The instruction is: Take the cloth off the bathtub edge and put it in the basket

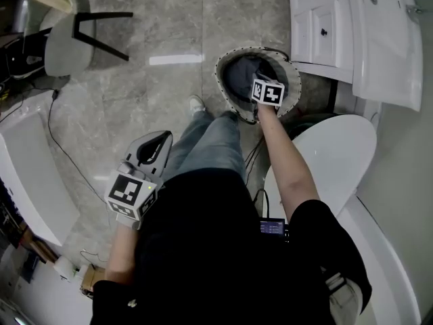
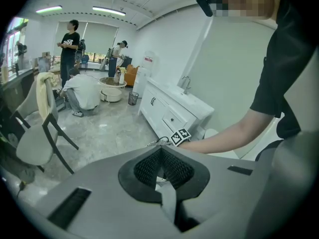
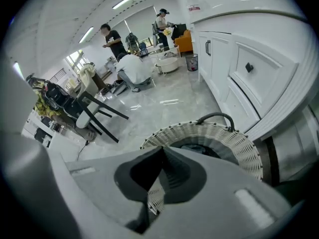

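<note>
**Bathtub** (image 1: 26,171): white rim along the left edge of the floor in the head view. No cloth shows on the part in sight.

**Chair** (image 1: 64,42): grey seat, dark legs, at the far left corner of the floor. Plays no part.

**Left tongs** (image 2: 160,151): held low at the person's left side, well apart from the basket. The jaws meet at the tips with nothing between them. Idle.

**Floor** (image 1: 169,26): grey marble tile. It carries the basket.

**Basket** (image 1: 222,65): round and woven with a pale rim. It stands on the floor just beside the white cabinet (image 1: 323,19). A dark loop handle (image 3: 219,117) sits on its far rim.

**Cloth** (image 1: 245,73): dark grey-blue, lying bunched inside the basket, below the rim.

**Right tongs** (image 3: 163,152): reached out over the basket's mouth and pointing down into it. The jaws are closed on nothing, and the cloth lies beyond the tips, not in them.

**Toilet** (image 1: 338,147): white, lid down, at the right, near the basket.

**Step in hand**: by this layout the cloth looks delivered and let go, so the task is at its end.

**Next move**: probably lift the right tongs straight up out of the basket, clear of rim and handle and without catching the cloth.
</note>
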`<state>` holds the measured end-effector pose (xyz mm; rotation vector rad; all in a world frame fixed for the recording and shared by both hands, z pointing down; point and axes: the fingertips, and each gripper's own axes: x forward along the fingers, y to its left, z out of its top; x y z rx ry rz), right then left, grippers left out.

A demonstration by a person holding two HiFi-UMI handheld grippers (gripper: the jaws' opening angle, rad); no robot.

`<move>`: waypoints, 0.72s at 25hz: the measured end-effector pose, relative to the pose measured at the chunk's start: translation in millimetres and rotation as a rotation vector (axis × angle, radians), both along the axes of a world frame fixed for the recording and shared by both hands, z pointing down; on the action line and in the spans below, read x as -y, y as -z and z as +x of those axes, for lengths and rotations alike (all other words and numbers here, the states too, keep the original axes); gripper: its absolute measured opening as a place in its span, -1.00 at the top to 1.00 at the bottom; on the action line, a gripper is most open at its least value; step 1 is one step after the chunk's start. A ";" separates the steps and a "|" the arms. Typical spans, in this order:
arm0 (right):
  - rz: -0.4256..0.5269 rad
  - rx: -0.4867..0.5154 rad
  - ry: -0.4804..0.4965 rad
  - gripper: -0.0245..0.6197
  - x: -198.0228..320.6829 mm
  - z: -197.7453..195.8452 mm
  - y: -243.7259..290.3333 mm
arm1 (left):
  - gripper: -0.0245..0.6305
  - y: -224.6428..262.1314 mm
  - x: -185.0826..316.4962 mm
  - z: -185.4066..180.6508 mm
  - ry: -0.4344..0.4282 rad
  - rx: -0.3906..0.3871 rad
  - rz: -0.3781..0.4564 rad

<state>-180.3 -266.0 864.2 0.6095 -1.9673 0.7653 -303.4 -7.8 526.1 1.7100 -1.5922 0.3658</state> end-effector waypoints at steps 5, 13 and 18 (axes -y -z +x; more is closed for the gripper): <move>0.002 0.048 0.030 0.93 -1.1 -8.7 52.5 | 0.89 22.1 17.2 -3.4 0.028 0.013 0.052; 0.018 0.178 0.063 0.93 -0.1 -22.1 158.3 | 0.89 58.8 40.5 -17.9 0.092 0.037 0.135; 0.053 0.295 0.130 0.93 3.6 -37.7 233.3 | 0.89 79.0 58.6 -23.2 0.101 0.045 0.185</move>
